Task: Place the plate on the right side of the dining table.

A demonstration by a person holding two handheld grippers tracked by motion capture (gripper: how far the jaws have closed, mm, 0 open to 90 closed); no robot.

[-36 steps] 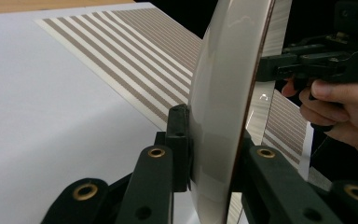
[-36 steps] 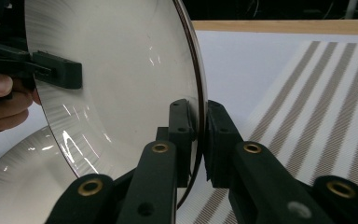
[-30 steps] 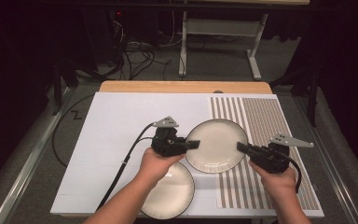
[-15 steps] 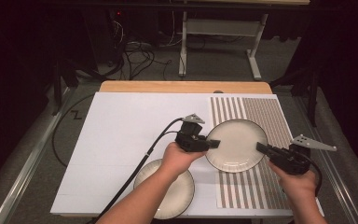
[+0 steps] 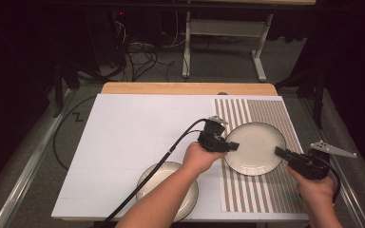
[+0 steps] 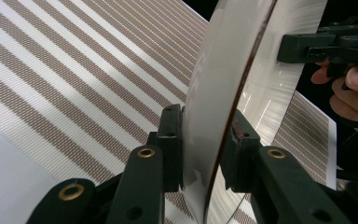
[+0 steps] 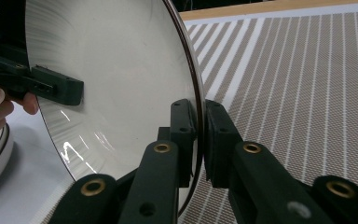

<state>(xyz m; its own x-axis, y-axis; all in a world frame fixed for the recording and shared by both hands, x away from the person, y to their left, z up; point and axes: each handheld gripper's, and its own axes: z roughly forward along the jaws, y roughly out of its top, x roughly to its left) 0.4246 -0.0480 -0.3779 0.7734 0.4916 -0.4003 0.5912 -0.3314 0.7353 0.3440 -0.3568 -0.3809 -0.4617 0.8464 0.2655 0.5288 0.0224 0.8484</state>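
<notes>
A white plate with a dark rim [image 5: 255, 147] hangs just over the striped mat [image 5: 266, 111], carried by both grippers. My left gripper [image 5: 232, 146] has the plate's left rim between its jaws. In the left gripper view the pads sit against both faces of the plate [image 6: 223, 70], and these jaws [image 6: 205, 140] have just been opening a little. My right gripper [image 5: 279, 152] is shut on the opposite rim. Its own view shows its pads [image 7: 199, 126] pinching the thin edge of the plate [image 7: 121, 70], with the left gripper [image 7: 60, 88] across from it.
A second white plate [image 5: 154, 178] lies on the white sheet [image 5: 138, 128] near the front edge, partly under the left forearm. The wooden table edge [image 5: 185, 88] runs along the back. Cables and a metal stand are on the floor beyond.
Both hands have carried the plate to the right, from the white sheet's border onto the striped mat, and slightly lower. The plate near the front edge has not moved.
</notes>
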